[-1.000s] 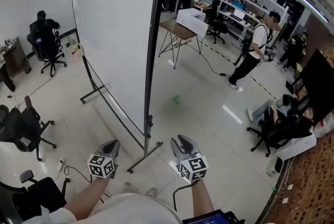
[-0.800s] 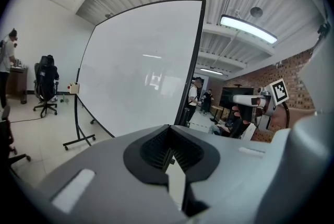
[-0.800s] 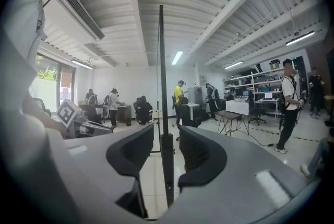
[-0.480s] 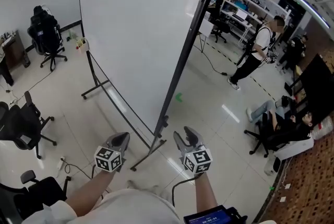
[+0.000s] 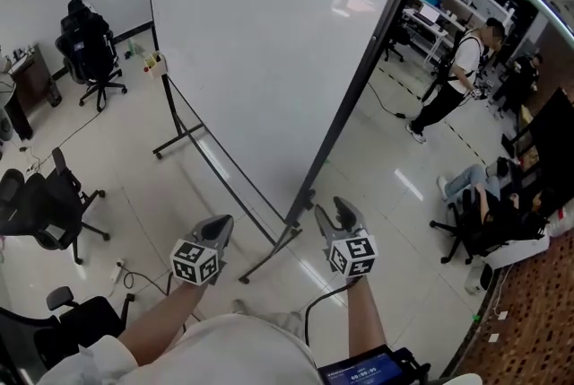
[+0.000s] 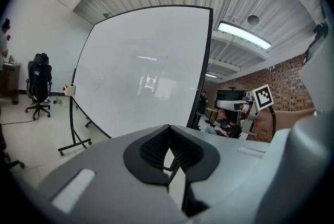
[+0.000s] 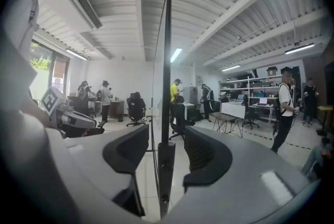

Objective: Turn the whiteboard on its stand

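Right gripper (image 5: pixel 337 213) has just been opening, jaws wide around the tall black-framed whiteboard (image 5: pixel 260 60) edge without pinching; left gripper (image 5: pixel 220 227) closed, empty. Ungripped, the board could swing unchecked.

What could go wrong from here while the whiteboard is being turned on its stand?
1. The right gripper has just been opening its jaws, which stand apart around the whiteboard at its edge post without pressing it. The left gripper is shut on nothing. Unheld, the board might swing or roll.
2. The stand's foot lies on the floor just ahead of both grippers, so a step forward could catch on it.
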Available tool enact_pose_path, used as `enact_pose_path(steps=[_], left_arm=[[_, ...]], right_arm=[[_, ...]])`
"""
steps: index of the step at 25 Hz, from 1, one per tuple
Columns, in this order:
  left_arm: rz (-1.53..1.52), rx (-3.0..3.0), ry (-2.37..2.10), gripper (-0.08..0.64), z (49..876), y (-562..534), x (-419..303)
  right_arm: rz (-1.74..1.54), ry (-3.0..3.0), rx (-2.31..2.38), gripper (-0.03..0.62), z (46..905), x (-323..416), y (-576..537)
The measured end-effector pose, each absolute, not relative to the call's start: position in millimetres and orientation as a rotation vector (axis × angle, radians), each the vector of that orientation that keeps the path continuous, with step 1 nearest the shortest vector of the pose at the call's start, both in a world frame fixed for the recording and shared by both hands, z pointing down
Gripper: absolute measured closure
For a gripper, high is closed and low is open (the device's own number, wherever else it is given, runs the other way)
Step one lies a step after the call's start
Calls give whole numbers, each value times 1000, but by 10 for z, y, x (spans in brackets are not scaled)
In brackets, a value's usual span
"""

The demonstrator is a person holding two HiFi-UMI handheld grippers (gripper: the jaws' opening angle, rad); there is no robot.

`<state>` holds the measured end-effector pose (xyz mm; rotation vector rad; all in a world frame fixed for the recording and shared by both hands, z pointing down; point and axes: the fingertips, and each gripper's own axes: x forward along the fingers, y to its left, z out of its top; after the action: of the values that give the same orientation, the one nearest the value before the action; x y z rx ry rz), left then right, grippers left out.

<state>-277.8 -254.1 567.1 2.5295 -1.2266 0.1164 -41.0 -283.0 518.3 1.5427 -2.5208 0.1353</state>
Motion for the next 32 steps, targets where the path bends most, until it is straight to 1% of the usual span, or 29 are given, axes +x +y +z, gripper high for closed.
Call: enact_pose_path(steps=[2, 7, 10, 16, 27, 32], left_arm=[[121, 2515, -1246, 541, 5676, -2546, -2812], [117, 2492, -1281, 541, 5646, -2589, -2798], [122, 2481, -1296, 541, 5637, -2604, -2772], [140, 2447, -1321, 541, 5690, -2603, -2668], [171, 2437, -1341, 541, 5703, -2659, -2429], [164, 2449, -1341, 541, 5623, -2664, -2317]], right_arm=[[140, -2523, 1523, 371, 5244, -423, -2906], [168, -2521, 1421, 330, 5465, -480, -3066], [205, -2523, 1386, 324, 5618, -535, -3160], [238, -2519, 1310, 324, 5953, -670, -3338], [301, -2573, 1225, 327, 6119, -844, -3426], [315, -2562, 1211, 347, 6176, -857, -3488]])
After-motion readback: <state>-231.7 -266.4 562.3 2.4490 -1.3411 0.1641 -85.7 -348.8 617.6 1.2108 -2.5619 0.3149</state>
